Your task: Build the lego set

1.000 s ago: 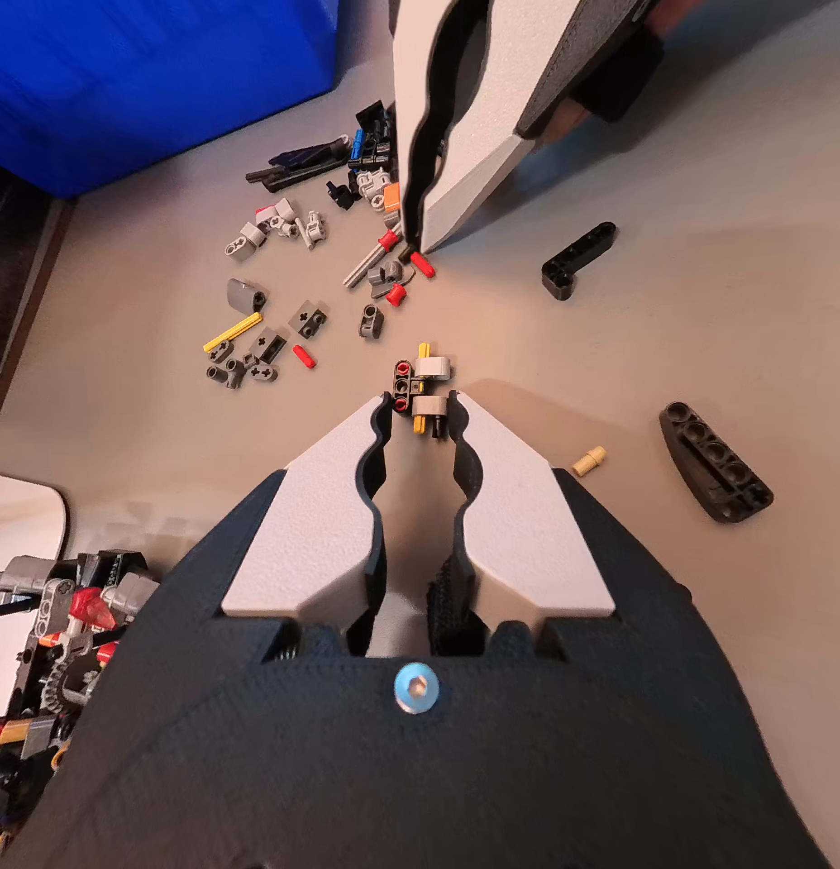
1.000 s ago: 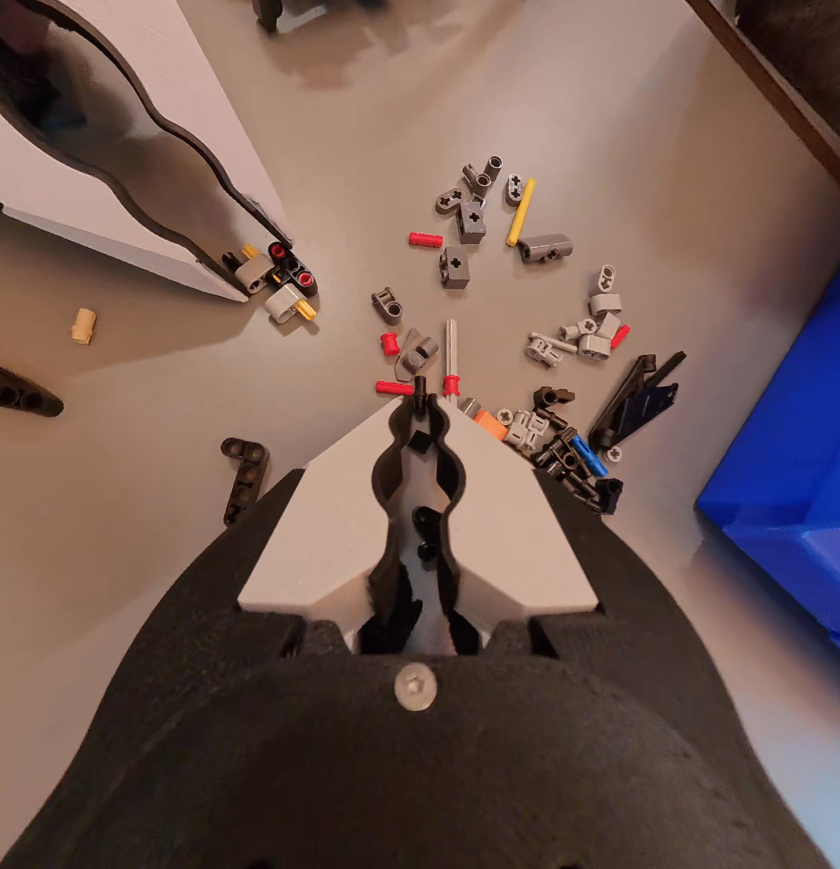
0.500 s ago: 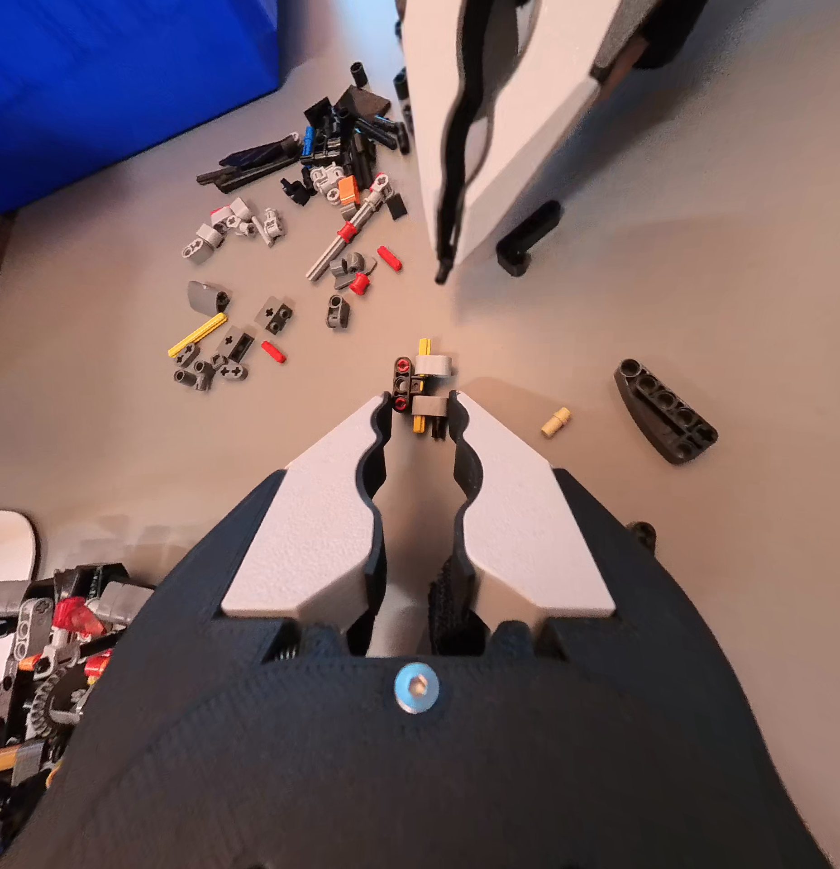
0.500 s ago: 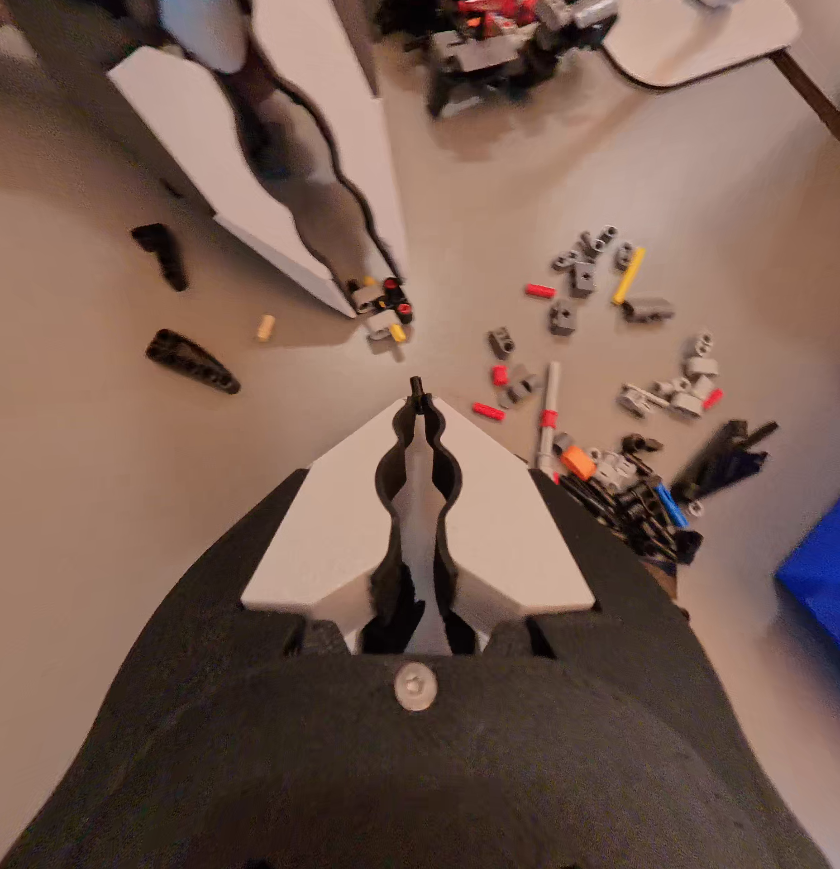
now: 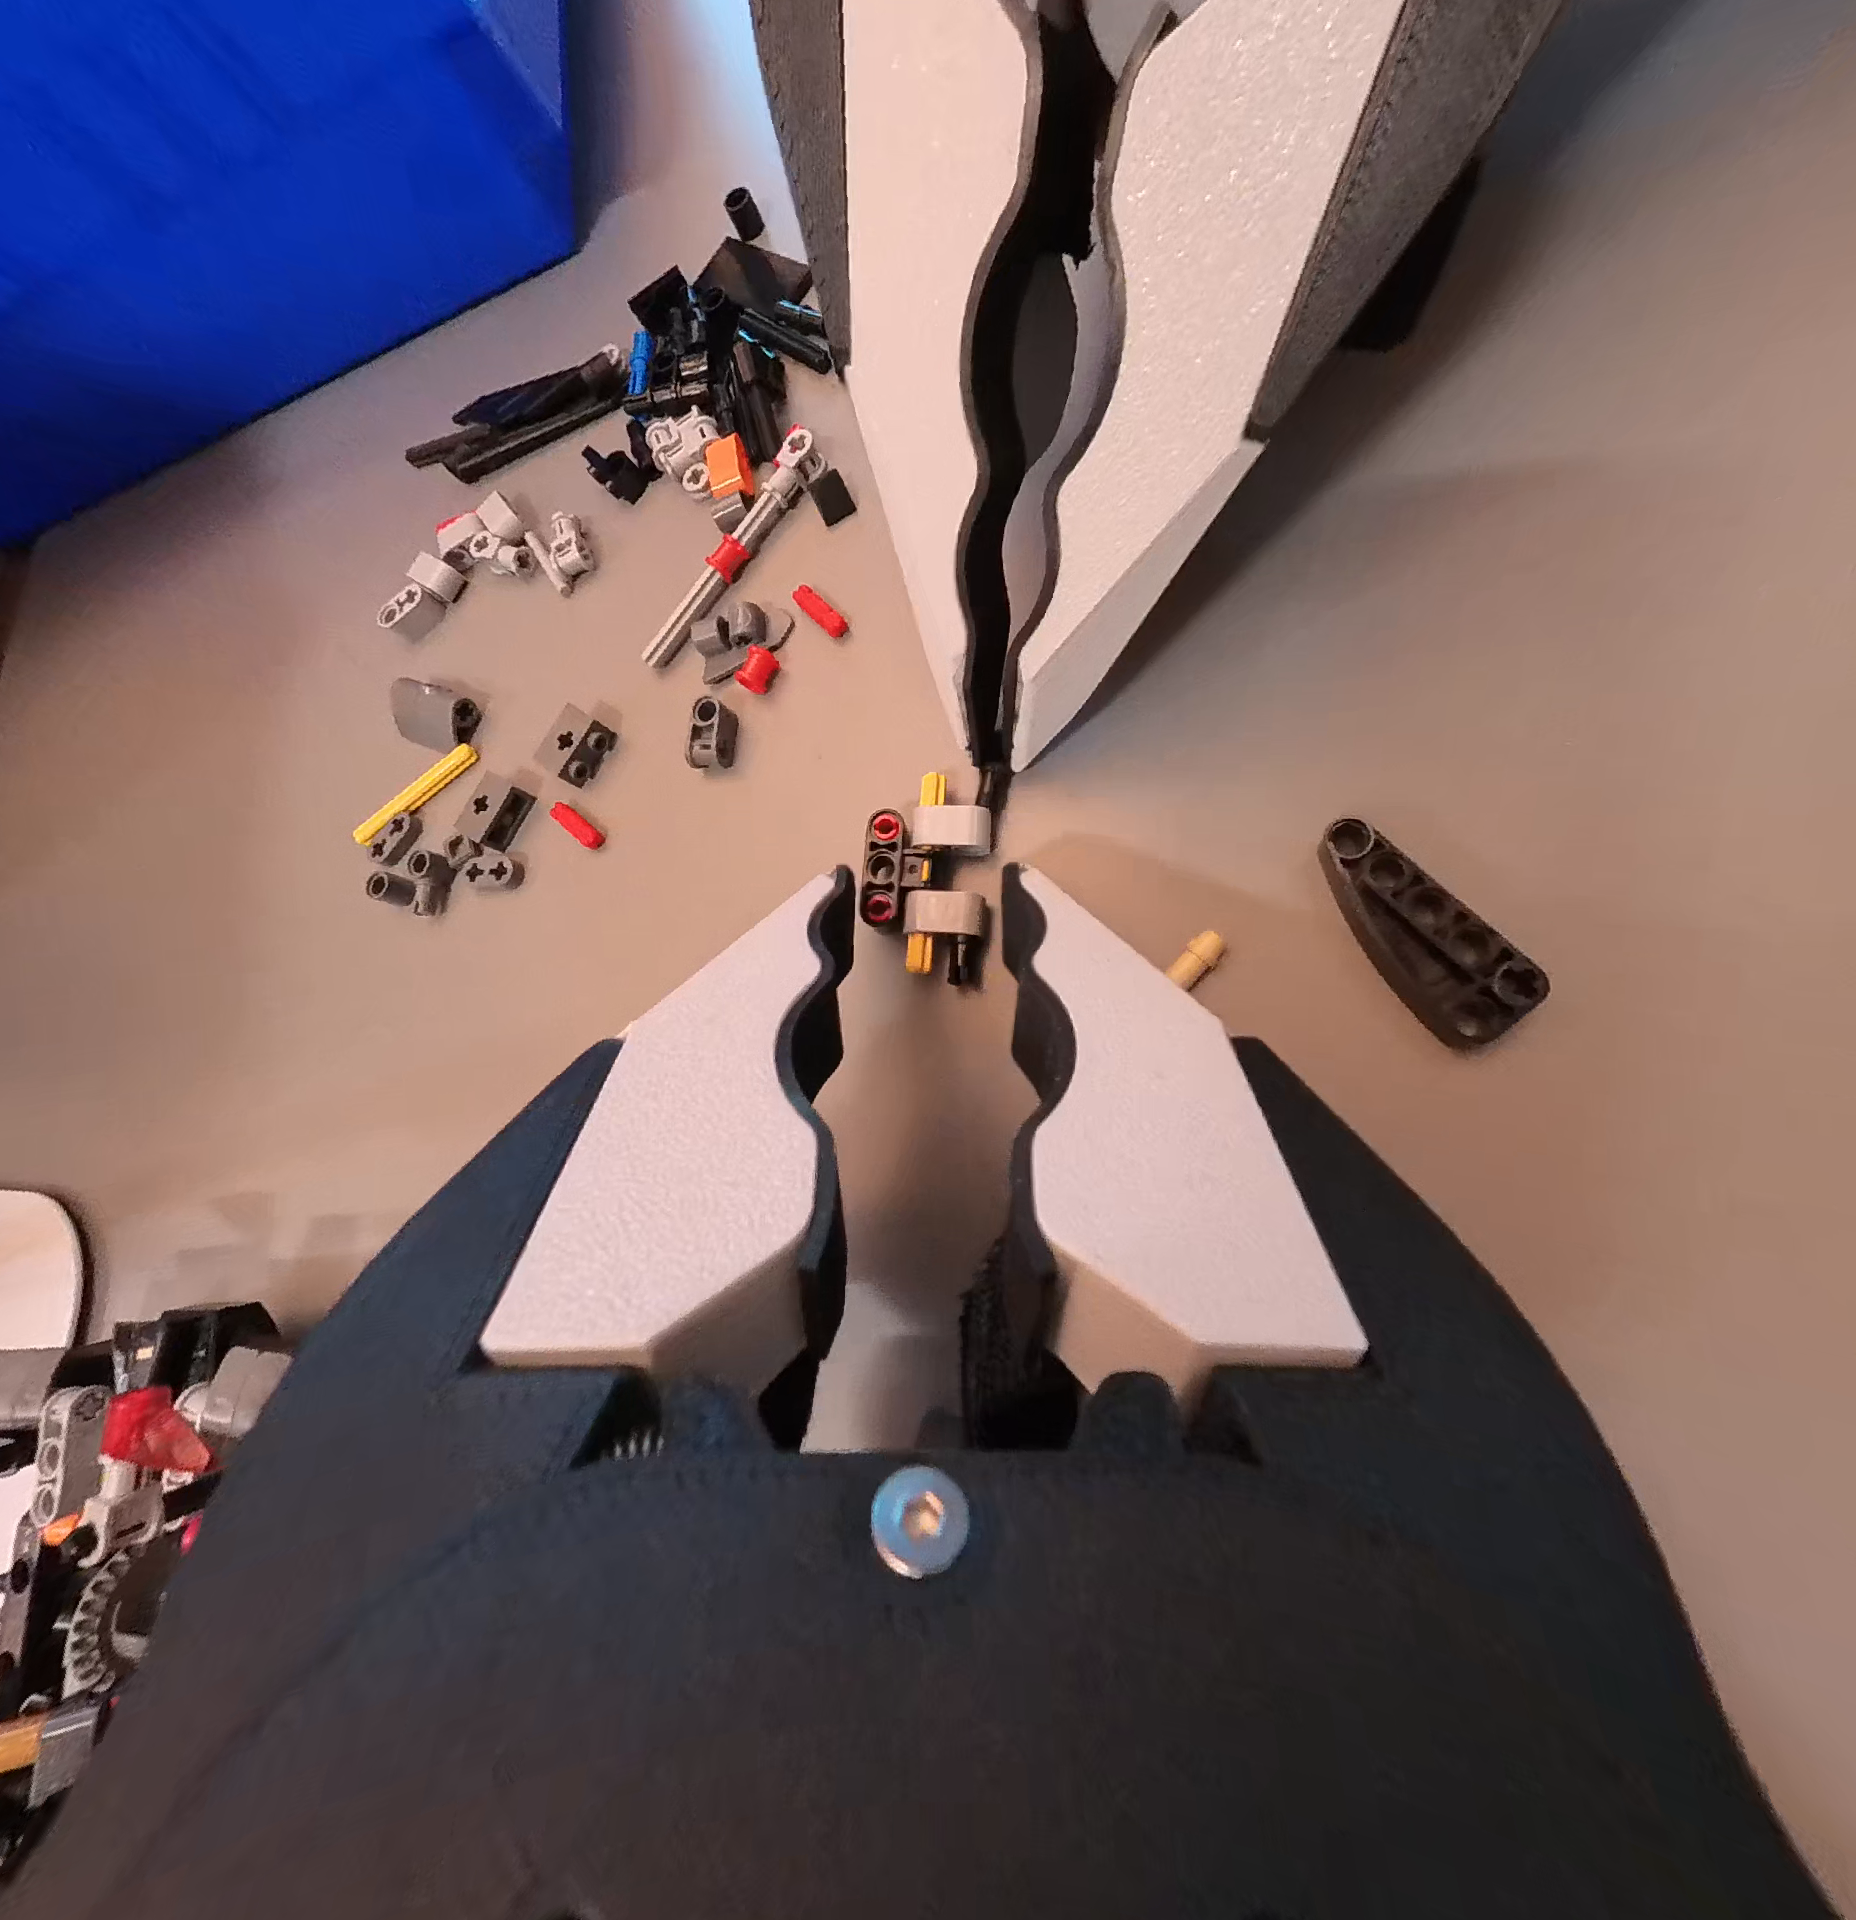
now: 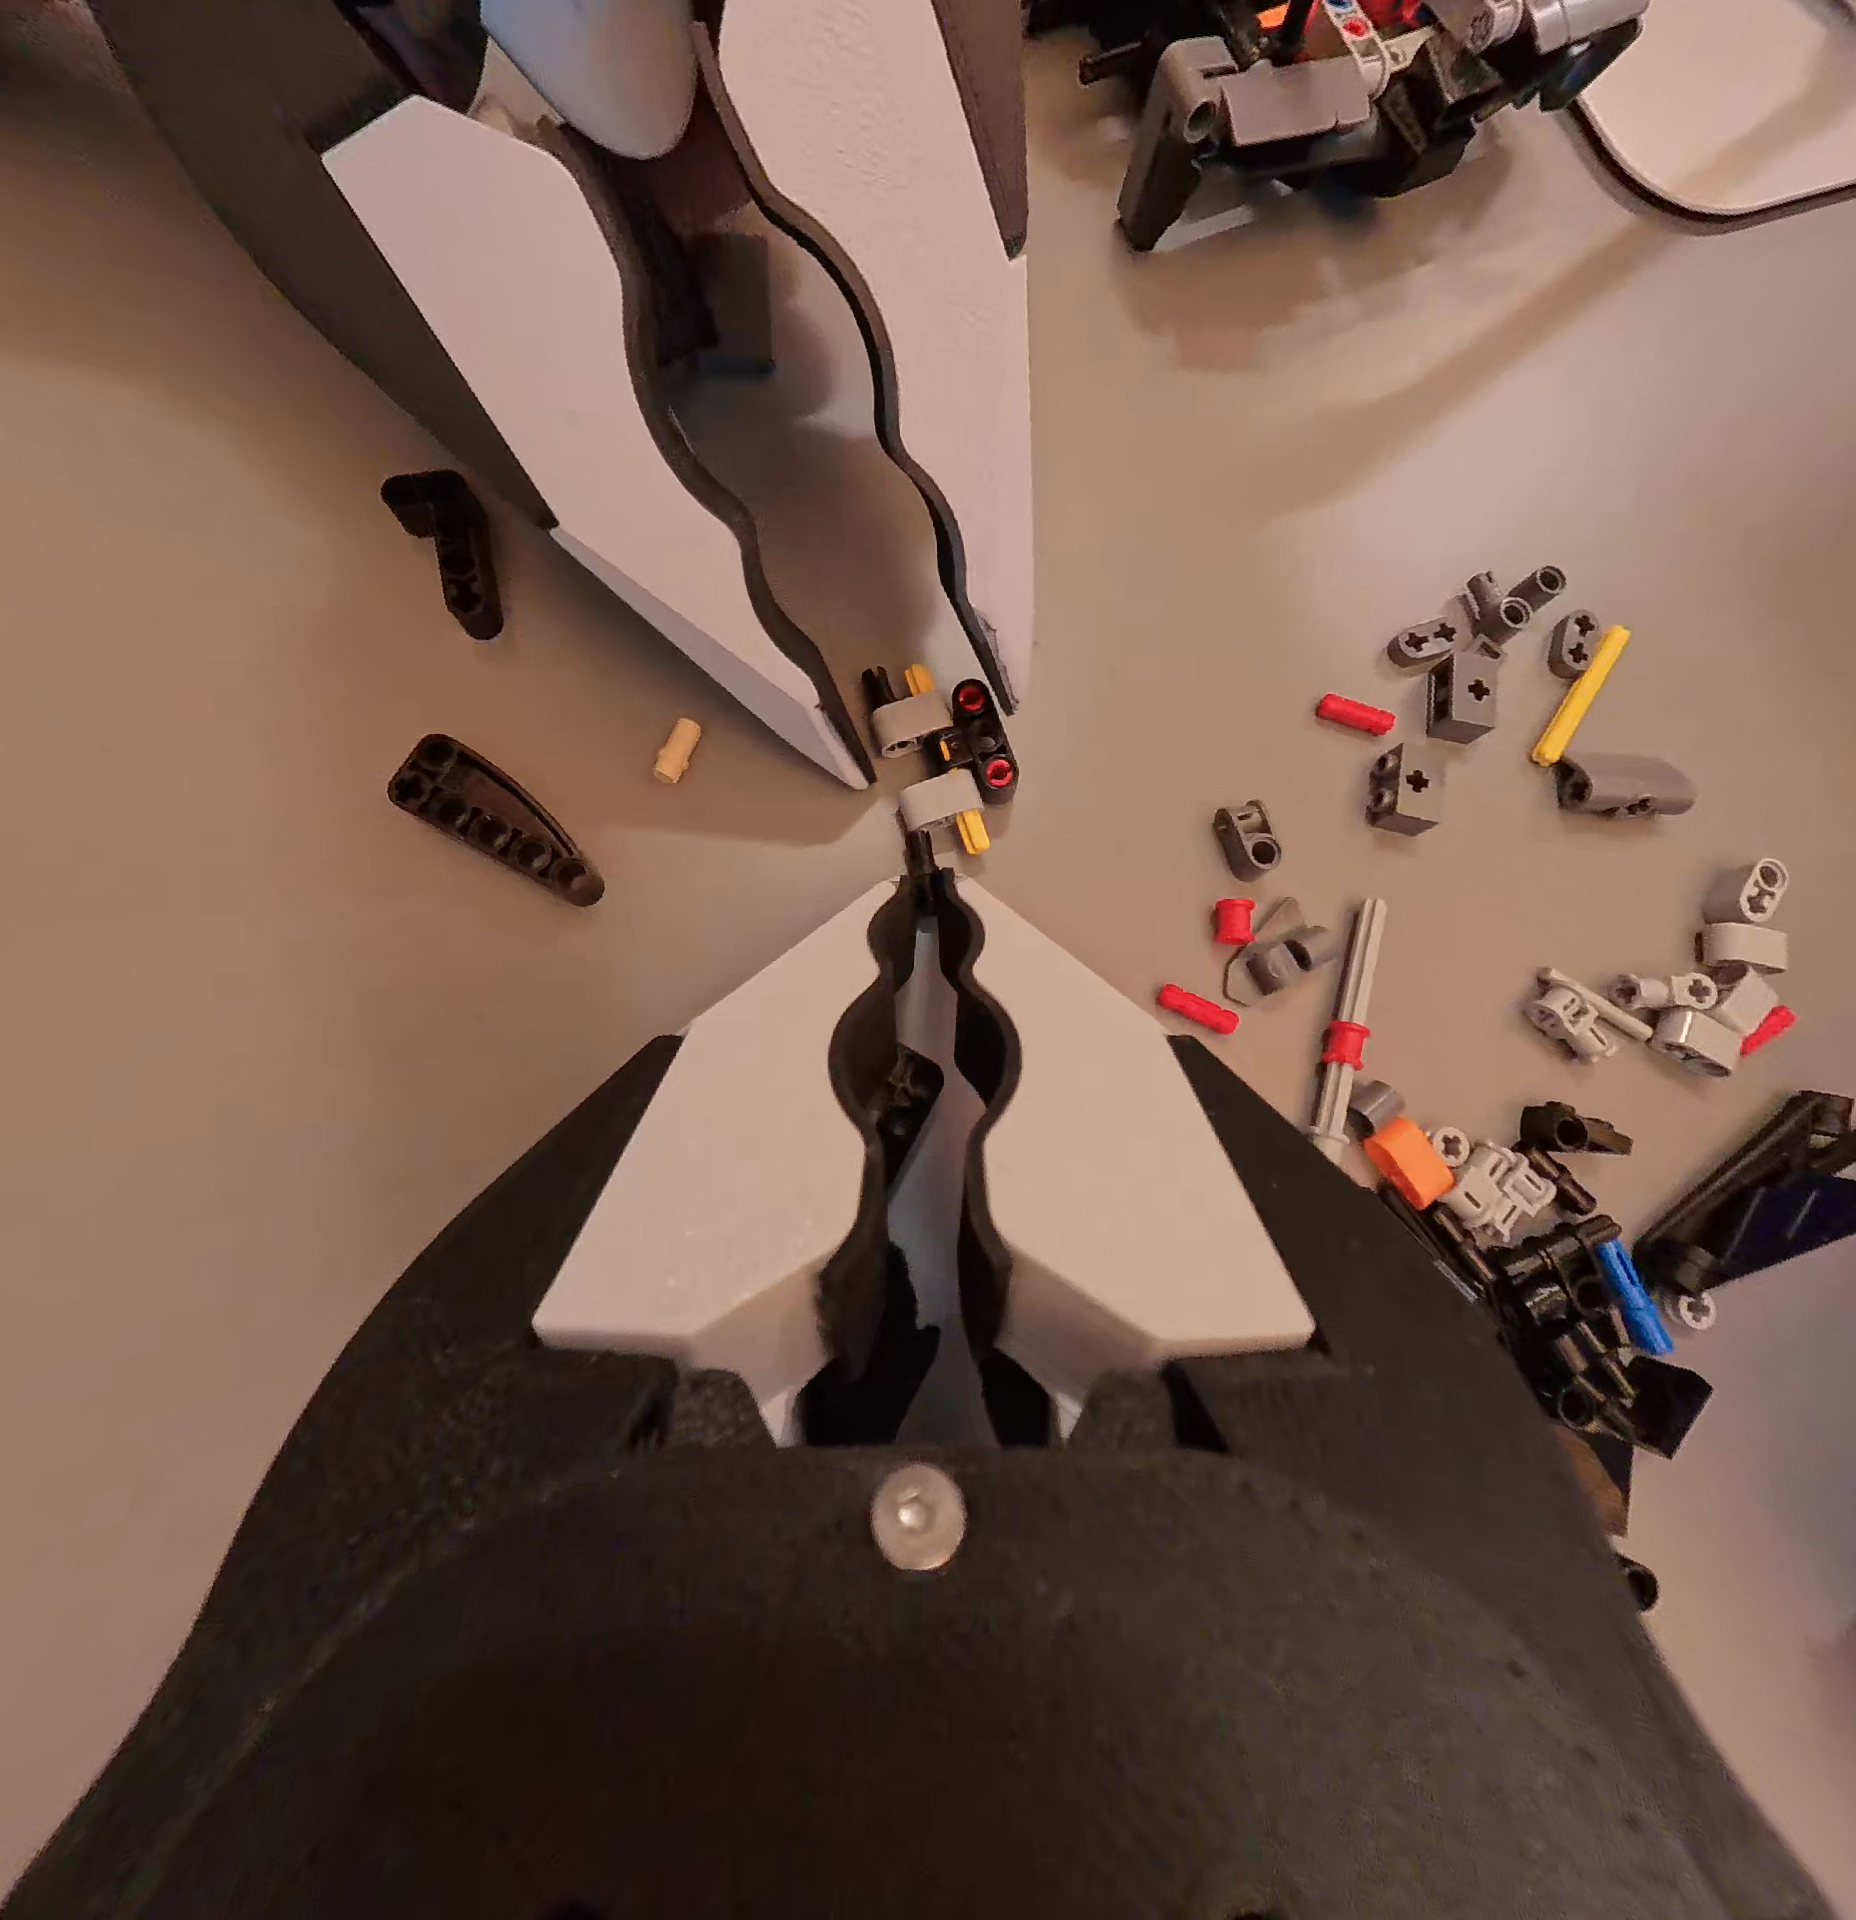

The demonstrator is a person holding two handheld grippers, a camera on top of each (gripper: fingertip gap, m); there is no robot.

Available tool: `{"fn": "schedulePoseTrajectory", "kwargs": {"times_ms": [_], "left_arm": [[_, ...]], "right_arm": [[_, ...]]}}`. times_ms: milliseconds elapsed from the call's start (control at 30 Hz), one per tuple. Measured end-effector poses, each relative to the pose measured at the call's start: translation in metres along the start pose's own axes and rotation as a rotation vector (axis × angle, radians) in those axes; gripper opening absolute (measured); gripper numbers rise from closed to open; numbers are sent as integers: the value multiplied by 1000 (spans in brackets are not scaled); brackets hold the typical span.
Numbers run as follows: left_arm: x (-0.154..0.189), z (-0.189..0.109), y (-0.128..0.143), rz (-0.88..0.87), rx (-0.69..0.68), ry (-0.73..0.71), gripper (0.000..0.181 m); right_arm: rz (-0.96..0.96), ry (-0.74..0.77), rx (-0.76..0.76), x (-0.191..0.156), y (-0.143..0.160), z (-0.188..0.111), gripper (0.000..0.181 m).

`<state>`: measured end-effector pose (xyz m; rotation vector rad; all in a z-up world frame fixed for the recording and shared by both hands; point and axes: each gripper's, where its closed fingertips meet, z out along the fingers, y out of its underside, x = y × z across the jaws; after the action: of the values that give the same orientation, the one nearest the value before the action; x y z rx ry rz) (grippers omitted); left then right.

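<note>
**A:** What step is in hand?

**B:** It looks like a pin is being fitted. A small sub-assembly [image 5: 924, 873], a short black beam with red pins, two grey connectors and a yellow axle, sits on the tan table [image 5: 1526, 644] between the two grippers. The right gripper [image 6: 926, 891] pinches a black pin [image 6: 919, 854] at its very tips, and the pin's free end meets the nearer grey connector [image 6: 934, 805].

**A:** And the left gripper?

**B:** The left gripper [image 5: 922, 902] is partly open. Its fingers [image 5: 716, 1039] flank the sub-assembly's near end. Whether they touch it I cannot tell; a narrow gap seems to show on each side.

**A:** What does the next move call for?

**B:** Probably the left fingers closing to steady the piece, then a straight push along the pin's line. Off-line, the pin could slip or shove the piece away.

**A:** Anything else around?

**B:** Loose parts [image 5: 591, 623] lie scattered to the left gripper's left, below a blue bin [image 5: 228, 229]. A curved black beam [image 5: 1433, 935] and a tan pin [image 5: 1196, 956] lie apart on the other side. The larger model [image 6: 1339, 94] stands farther back.
</note>
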<state>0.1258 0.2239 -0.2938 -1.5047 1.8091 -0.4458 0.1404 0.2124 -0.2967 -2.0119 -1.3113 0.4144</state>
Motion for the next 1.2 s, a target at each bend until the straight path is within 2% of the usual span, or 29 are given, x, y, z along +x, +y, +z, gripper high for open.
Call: {"fn": "schedulePoseTrajectory", "kwargs": {"times_ms": [633,1200], "left_arm": [[0,3,-2,-11,17,6,23],[1,3,-2,-23,23,25,23]], "right_arm": [[35,-37,59,-1,-2,1,1],[0,-4,66,-4,-2,1,1]]}}
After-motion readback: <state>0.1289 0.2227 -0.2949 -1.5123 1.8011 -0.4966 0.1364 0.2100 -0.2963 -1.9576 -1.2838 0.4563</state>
